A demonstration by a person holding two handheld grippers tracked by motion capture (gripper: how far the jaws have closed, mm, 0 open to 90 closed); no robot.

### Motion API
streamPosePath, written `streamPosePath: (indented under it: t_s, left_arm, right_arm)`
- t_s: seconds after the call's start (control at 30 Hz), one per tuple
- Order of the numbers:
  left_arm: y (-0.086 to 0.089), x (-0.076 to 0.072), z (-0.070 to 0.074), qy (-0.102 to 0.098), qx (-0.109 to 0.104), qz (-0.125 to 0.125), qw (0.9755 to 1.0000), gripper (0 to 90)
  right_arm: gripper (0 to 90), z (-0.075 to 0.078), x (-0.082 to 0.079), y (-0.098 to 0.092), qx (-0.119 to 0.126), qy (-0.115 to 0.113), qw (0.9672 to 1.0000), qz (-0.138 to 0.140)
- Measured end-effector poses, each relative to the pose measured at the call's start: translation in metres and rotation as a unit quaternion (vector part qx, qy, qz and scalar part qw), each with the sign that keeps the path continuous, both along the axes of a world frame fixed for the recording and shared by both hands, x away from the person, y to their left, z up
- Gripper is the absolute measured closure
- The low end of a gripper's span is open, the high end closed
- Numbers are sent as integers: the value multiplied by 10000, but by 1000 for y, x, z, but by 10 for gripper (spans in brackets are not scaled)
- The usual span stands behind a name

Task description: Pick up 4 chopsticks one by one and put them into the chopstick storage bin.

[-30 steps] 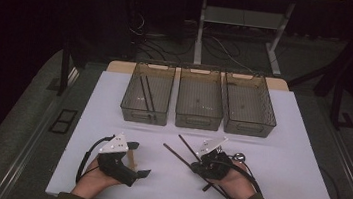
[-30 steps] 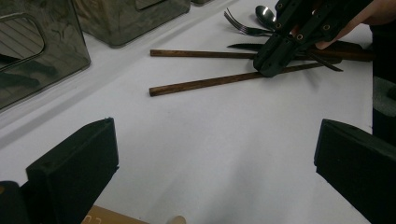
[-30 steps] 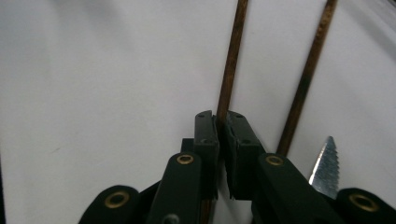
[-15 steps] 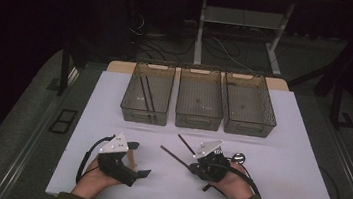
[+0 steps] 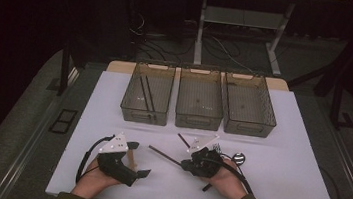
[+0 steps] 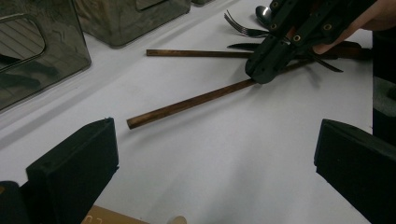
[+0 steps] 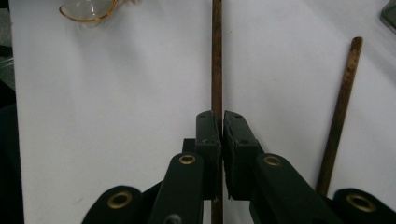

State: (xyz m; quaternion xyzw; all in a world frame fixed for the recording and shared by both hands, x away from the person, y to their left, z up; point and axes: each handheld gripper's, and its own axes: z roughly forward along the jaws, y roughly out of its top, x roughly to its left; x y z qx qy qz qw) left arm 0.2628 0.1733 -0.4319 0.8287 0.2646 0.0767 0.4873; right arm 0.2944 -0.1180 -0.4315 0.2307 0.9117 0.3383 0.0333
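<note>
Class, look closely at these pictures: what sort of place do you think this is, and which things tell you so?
Probably a lab or workshop set up for recording sorting work: a white table in a dark room, three clear bins in a row, and a hand-held claw shut on a chopstick.

The chopstick (image 7: 217,56) clamped in my right gripper (image 7: 221,122) runs off the top of the right gripper view and slips behind my jaws below, so I see neither end there. In the left gripper view my right gripper (image 6: 299,37) covers the far ends of both chopsticks (image 6: 187,103) and most of the fork (image 6: 243,29) and spoon (image 6: 263,13). From the high view, the cutlery (image 5: 228,153) beside my right hand (image 5: 225,183) is too small to tell apart.
</note>
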Motion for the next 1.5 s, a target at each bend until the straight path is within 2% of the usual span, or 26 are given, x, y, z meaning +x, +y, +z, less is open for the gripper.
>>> streamPosePath:
  t_s: [0.13,0.2,0.47,0.87,1.1,1.5]
  left_arm:
    - [0,0,0,2,2,1,10000,0]
    - [0,0,0,2,-2,2,10000,0]
    - [0,0,0,1,-7,0,10000,0]
    - [0,0,0,-7,-19,-8,10000,0]
    - [0,0,1,-16,-22,-22,10000,0]
    - [0,0,1,-5,-33,-22,10000,0]
  right_arm:
    - [855,3,6,1,85,26,9999,-68]
    - [856,4,10,2,182,112,9997,-135]
    - [855,8,22,6,431,139,9988,-199]
    - [856,27,26,21,457,-29,9989,-137]
    - [856,34,32,28,498,-109,9986,-168]
    - [856,46,45,29,598,-252,9975,-272]
